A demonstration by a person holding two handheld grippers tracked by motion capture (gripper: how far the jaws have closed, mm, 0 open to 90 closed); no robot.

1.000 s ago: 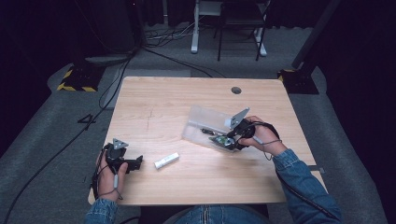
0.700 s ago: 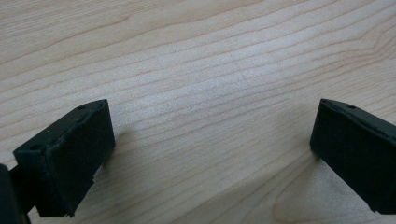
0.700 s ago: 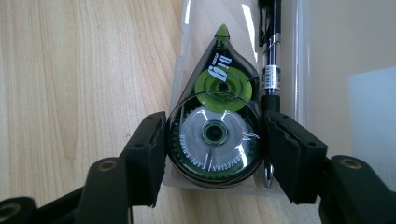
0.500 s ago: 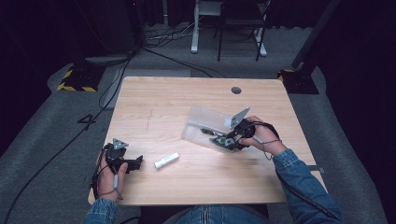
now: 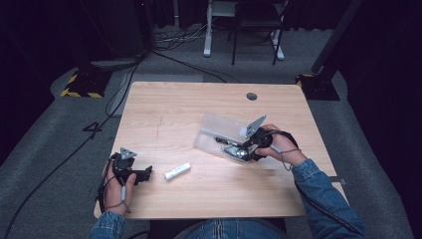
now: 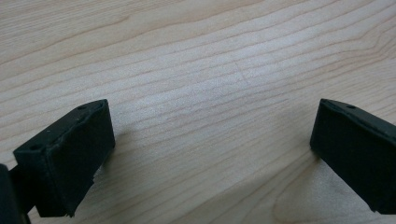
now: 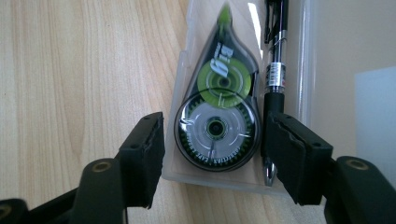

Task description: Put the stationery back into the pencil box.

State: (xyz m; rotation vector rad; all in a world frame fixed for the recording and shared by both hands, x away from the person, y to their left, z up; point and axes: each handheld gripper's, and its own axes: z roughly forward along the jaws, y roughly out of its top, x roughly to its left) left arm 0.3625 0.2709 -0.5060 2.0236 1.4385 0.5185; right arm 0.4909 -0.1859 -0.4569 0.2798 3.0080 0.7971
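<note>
R hand-held gripper (image 7: 212, 158) open — straddling correction tape (image 7: 215, 116).

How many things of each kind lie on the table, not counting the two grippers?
Clear plastic case: 1
Correction tape roller, in the case: 1
Black pen, in the case: 1
Small white stick-shaped item, too small to identify: 1
Total: 4

I see a pale wood surface (image 5: 174, 104) on grey carpet (image 5: 45, 164), a white desk frame (image 5: 209, 30) behind, darkness beyond.
</note>
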